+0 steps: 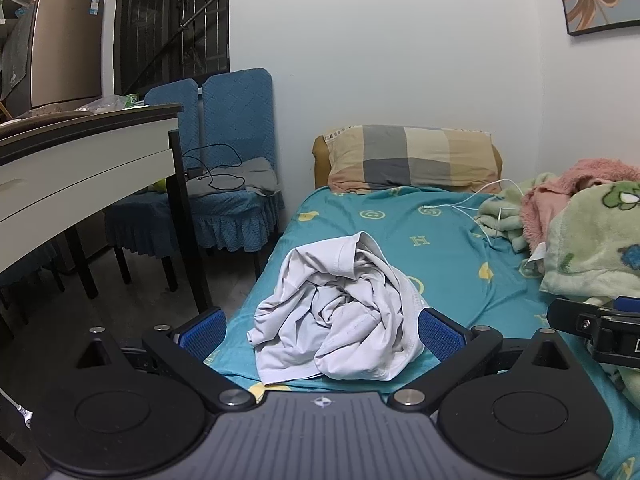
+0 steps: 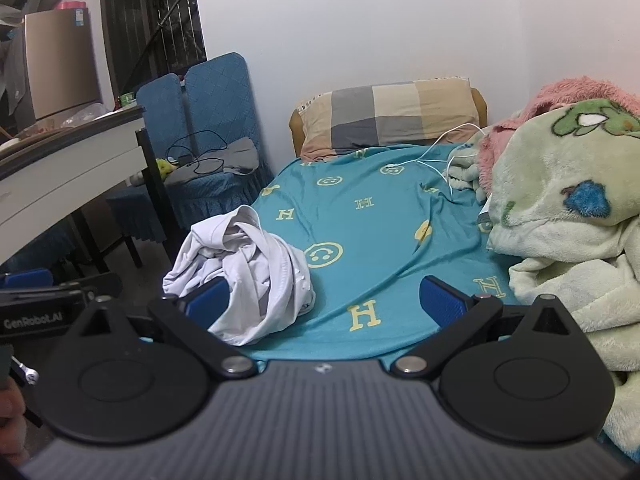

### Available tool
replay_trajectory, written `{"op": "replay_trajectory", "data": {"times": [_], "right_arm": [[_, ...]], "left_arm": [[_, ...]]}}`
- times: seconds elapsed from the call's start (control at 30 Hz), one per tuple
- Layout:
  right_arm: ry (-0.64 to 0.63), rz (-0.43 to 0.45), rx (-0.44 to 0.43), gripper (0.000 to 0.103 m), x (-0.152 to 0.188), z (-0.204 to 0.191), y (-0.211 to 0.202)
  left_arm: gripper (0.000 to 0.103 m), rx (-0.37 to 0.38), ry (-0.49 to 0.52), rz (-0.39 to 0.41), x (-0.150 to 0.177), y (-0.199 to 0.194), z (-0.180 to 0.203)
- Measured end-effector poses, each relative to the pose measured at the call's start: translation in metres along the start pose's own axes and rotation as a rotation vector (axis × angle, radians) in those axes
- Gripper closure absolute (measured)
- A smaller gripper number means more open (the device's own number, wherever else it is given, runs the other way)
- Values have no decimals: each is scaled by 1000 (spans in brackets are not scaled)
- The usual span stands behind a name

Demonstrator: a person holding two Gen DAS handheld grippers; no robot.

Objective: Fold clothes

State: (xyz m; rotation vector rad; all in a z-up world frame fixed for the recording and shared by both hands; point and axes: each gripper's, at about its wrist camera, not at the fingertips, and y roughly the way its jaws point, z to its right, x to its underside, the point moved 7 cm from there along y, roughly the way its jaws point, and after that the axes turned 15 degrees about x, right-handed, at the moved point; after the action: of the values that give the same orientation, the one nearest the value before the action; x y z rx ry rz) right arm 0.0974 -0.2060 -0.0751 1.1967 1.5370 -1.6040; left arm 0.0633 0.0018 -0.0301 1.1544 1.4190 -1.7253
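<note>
A crumpled white garment (image 1: 340, 312) lies in a heap near the front left edge of the bed, on the teal patterned sheet (image 1: 432, 240). My left gripper (image 1: 322, 334) is open, its blue pads (image 1: 204, 332) standing on either side of the heap's near end without pinching it. In the right wrist view the same garment (image 2: 248, 276) sits left of centre. My right gripper (image 2: 324, 304) is open over bare sheet (image 2: 372, 232), with its left pad (image 2: 208, 302) just in front of the cloth. Each gripper shows at the other view's edge.
A checked pillow (image 1: 412, 158) lies at the bed's head. Green and pink fleece blankets (image 2: 560, 208) pile along the right side, with a white cable (image 2: 436, 156) beside them. A white desk (image 1: 80, 172) and blue-covered chairs (image 1: 236, 152) stand left of the bed.
</note>
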Motion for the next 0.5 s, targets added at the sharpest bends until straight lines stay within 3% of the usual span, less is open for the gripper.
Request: {"op": "replay_trajectory", "data": {"times": [0.5], "right_arm": [[10,-27,7,0,-1,6,-7]], "left_arm": [[0,-10,13,-37,6,9,5]]}}
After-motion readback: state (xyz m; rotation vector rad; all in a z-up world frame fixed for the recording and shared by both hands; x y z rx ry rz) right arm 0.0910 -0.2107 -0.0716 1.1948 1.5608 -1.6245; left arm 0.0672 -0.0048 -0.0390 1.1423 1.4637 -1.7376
